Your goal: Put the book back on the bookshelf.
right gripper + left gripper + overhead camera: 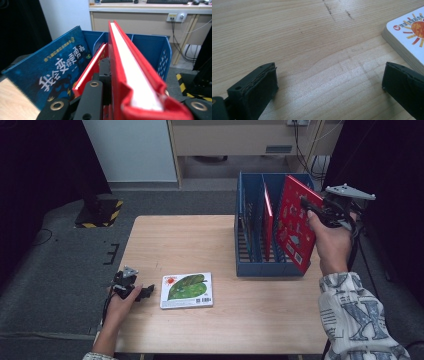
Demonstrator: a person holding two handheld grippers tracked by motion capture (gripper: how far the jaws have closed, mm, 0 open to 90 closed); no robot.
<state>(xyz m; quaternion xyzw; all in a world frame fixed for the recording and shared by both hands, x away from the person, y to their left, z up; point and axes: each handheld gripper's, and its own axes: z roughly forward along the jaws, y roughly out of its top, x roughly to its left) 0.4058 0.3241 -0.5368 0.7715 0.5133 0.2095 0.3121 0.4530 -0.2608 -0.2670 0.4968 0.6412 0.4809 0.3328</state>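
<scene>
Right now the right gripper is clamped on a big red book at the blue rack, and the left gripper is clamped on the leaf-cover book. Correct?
Not quite. The left gripper holds nothing: the left gripper view shows its jaws open over bare table, beside the leaf-cover book. The right gripper does clamp the red book at the blue rack.

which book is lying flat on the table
The white book with the green leaf cover, lying flat near the left tongs. The other books stand in the blue rack, including the red book the right tongs grip.
</scene>
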